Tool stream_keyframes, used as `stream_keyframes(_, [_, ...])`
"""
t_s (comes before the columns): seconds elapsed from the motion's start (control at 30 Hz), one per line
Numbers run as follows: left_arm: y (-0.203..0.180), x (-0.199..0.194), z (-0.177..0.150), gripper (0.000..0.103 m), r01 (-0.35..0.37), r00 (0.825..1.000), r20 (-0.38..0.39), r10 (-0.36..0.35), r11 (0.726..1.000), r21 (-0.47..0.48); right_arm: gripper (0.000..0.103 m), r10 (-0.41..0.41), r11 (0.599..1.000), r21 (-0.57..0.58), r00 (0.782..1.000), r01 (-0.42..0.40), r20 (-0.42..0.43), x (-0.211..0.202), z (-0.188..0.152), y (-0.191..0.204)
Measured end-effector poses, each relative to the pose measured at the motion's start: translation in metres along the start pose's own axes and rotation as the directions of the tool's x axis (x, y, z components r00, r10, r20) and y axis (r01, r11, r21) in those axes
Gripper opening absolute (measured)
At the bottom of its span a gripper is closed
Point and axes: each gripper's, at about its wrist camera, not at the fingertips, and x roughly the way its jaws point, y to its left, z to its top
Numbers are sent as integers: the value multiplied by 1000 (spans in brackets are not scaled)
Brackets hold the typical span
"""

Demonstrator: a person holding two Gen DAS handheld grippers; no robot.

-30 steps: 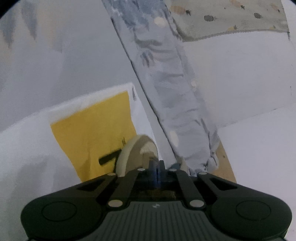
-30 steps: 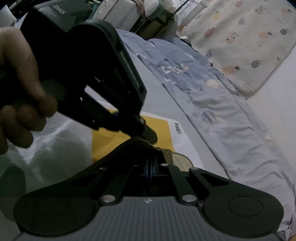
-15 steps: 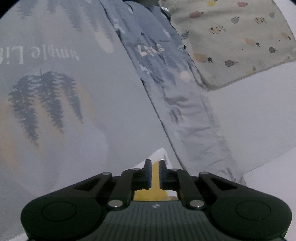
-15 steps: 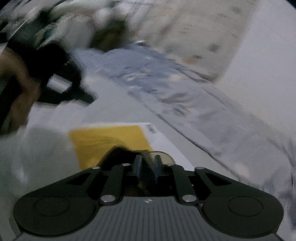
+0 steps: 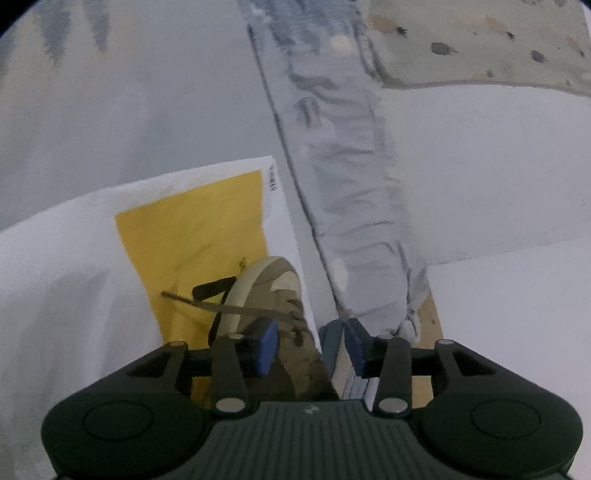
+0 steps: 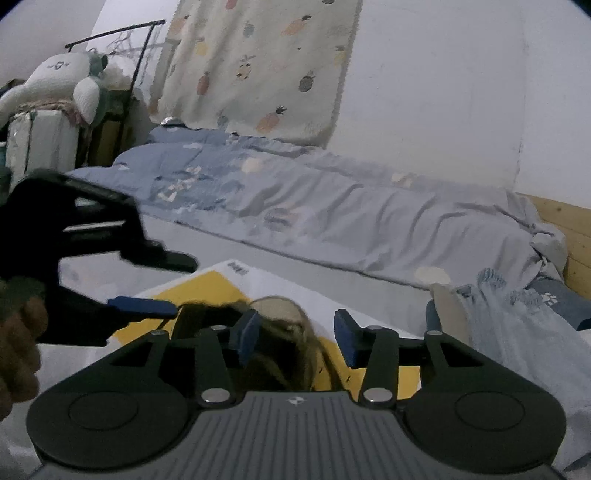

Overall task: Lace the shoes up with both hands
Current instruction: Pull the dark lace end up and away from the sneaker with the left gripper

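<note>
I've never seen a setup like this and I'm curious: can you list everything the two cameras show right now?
Shoe: one, brown with a cream sole, on the yellow sheet.
Lace: one loose end visible, brown, trailing off the shoe.
Yellow sheet: one, yellow with a white border, on the bed.
Blue bedding: one rumpled strip, blue-grey, along the wall.
Pineapple cloth: one, cream, hanging on the wall.
Plush toy: one, white, far left on boxes.
Clothes rail: one, black, behind the toy.
Left gripper: black, blue pads, jaws opening over the shoe.
Right gripper: same, jaws opening, nothing gripped.
Hand: one, holding the left gripper.
</note>
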Motion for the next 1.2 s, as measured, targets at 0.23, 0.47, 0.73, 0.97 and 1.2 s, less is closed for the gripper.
stream_keyframes(0.23, [1, 17, -7, 41, -38, 998, 45, 38, 999, -3, 46, 34, 998, -51, 999, -36, -42, 0, -15, 1])
stream_keyframes(0.47, [-2, 18, -13, 26, -22, 997, 70, 20, 999, 29, 46, 86, 995, -36, 990, -90, -113, 7, -11, -7])
stream_keyframes(0.73, [-5, 18, -8, 0, -36, 995, 94, 29, 996, 77, 46, 72, 997, -22, 984, -77, -164, 20, -12, -14])
stream_keyframes(0.97, [-6, 6, 4, 0, -44, 988, 149, 31, 996, 81, 46, -12, 996, -85, 990, 0, -142, 26, -12, -8])
stream_keyframes(1.2, [-5, -11, 16, 0, -54, 981, 190, 37, 995, 83, 46, -58, 995, -83, 993, 50, -100, 29, -12, -3])
